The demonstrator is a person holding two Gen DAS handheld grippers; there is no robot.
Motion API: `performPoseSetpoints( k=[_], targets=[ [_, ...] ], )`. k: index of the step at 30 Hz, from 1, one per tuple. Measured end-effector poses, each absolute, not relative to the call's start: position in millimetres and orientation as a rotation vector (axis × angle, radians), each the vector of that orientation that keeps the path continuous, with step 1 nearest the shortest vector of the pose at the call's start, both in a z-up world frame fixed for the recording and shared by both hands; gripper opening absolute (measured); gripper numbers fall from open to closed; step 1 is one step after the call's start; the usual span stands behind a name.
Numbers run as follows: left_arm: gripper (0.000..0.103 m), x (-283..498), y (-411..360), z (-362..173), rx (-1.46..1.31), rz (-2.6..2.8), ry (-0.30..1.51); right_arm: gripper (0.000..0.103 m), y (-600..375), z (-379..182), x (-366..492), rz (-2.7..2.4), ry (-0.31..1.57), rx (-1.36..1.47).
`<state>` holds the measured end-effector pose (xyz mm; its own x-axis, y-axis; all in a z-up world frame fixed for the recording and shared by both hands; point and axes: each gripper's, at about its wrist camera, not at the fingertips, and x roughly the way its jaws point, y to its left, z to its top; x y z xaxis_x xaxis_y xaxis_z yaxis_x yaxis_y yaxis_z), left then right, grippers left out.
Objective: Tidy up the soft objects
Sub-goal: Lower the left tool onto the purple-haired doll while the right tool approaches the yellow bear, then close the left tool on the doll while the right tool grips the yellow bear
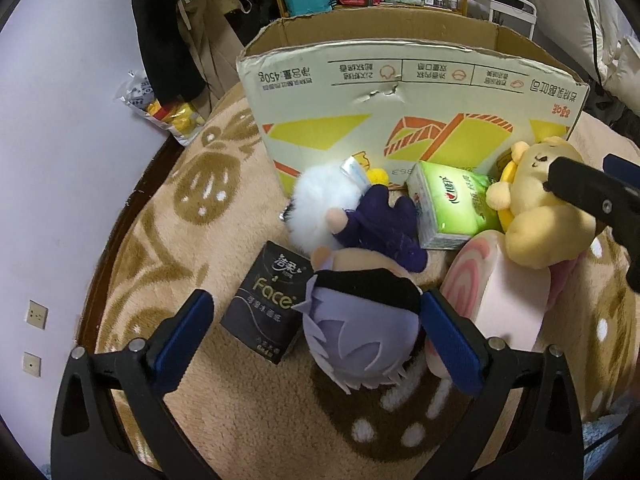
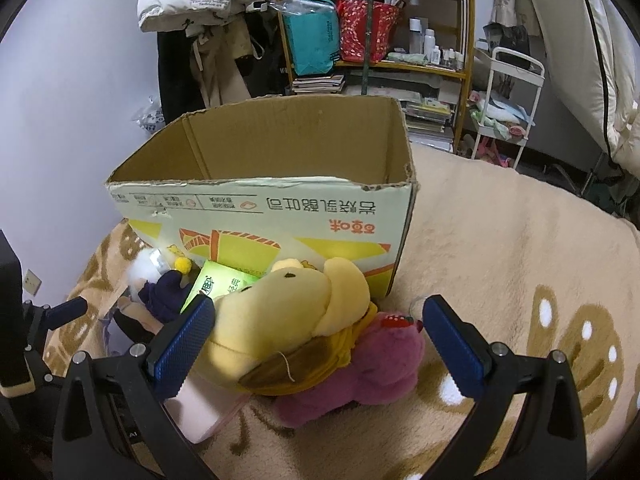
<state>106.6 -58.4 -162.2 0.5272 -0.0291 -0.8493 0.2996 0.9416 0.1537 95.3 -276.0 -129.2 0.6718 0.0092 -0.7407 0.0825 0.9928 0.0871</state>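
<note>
Both claws spread, left gripper (image 1: 316, 336) astride doll (image 1: 360, 332), right gripper (image 2: 320, 344) astride bear (image 2: 292, 320); risk snagging neighbouring toys

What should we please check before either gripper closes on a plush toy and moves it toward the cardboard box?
1. Left gripper open, fingers either side of the lavender-haired plush doll: ok.
2. Right gripper open around the yellow bear plush: ok.
3. Bear free of the pink strawberry plush: not ok, it lies on top of it.
4. Open-topped brown cardboard box upright: ok.
5. Room inside the box: cannot tell, its floor is hidden.
6. Black tissue pack clear of the left fingers: cannot tell, it lies close.
</note>
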Motion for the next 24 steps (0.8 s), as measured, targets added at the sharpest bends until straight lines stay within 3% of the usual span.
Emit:
performPoseSetpoints(
  k=[5,10,15,24],
  targets=[
    [0.086,106.1,-60.3,-163.3,0.281,-0.241,1.013,0.103,-263.7,-128.0,93.7,-0.029,0.823,0.041],
    [0.055,102.9,-67.4,-164.4,0.254,-0.334,1.034,0.101,-252.3,-128.7,92.5,-0.003,0.825,-0.008],
    [0.055,102.4,-68.6,-165.3,0.242,-0.328,1.042,0.086,-253.0,-132.4,93.6,0.047,0.859,0.026],
    [0.054,103.0,-66.0,-168.0,0.223,-0.322,1.054,0.076,-247.3,-134.5,92.6,0.055,0.878,-0.008]
  ],
)
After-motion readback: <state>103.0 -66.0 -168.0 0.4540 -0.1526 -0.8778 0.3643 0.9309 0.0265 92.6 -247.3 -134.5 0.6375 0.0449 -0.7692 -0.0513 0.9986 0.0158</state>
